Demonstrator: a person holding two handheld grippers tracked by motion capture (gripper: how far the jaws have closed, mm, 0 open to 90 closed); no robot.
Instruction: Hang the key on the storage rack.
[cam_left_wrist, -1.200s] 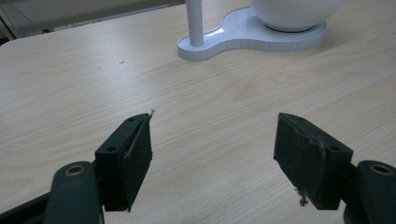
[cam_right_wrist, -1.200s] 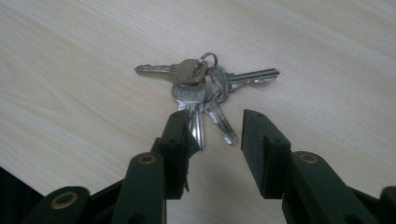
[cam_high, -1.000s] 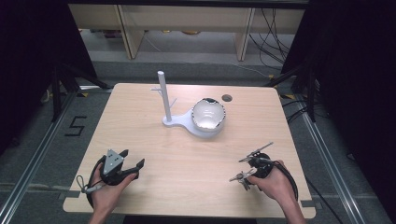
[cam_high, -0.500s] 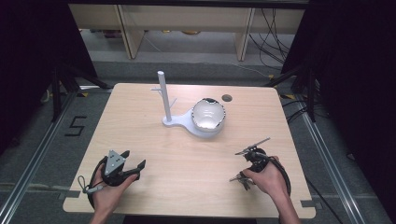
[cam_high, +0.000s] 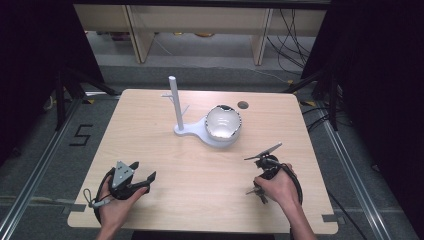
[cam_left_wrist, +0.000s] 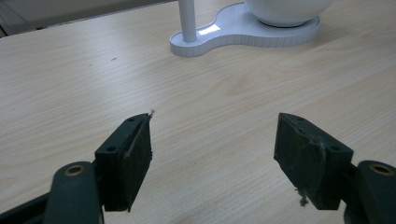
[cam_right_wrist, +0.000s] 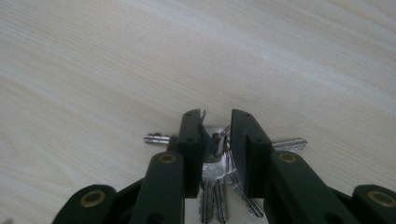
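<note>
A bunch of keys lies flat on the wooden table near its front right, and it also shows under the hand. My right gripper points down at the keys. Its jaws have just been closing, and the pads now touch the key heads on both sides. In the high view my right gripper sits under the person's right hand. My left gripper is open with nothing between its jaws, low over bare table at the front left.
A white stand with an upright post and a flat base holds a white bowl at the table's middle back. The left gripper view shows the post and the base ahead. A dark round hole lies behind the bowl.
The right hand has shifted a little over the keys and its jaws have narrowed around them. The left hand and gripper have not moved.
</note>
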